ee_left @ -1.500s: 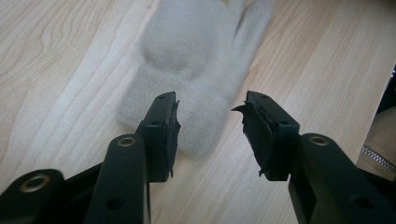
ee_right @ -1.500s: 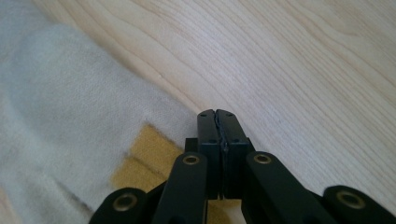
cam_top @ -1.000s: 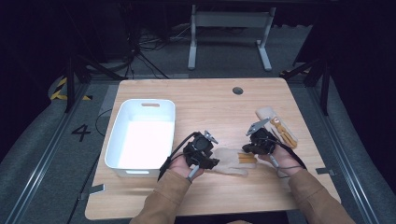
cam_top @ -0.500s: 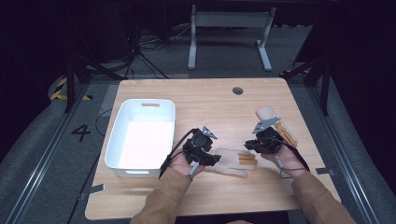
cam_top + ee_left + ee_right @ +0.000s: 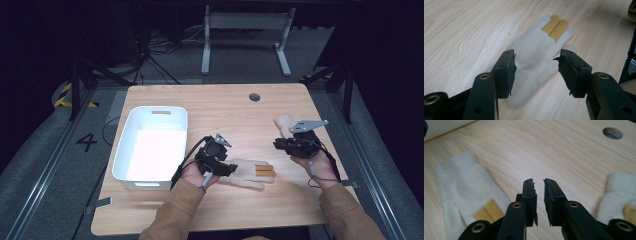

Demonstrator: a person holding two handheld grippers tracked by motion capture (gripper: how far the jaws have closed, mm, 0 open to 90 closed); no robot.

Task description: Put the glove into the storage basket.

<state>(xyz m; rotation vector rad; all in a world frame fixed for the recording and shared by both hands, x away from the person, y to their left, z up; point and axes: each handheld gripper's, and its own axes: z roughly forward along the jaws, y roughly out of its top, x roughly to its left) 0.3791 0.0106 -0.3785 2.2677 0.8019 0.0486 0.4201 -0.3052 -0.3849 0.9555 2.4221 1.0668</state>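
Cream glove [image 5: 248, 173] flat on the desk [image 5: 225, 107], just right of the white bin [image 5: 152, 145]. Left tool [image 5: 537, 67] astride its cuff, just opened, gripping nothing. Right tool [image 5: 538, 185] slightly parted, just opened, empty.

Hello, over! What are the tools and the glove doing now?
Left tool open, jaws either side of flat glove, just opened. Right tool slightly open, empty. Second glove beside it. Nothing blocking.
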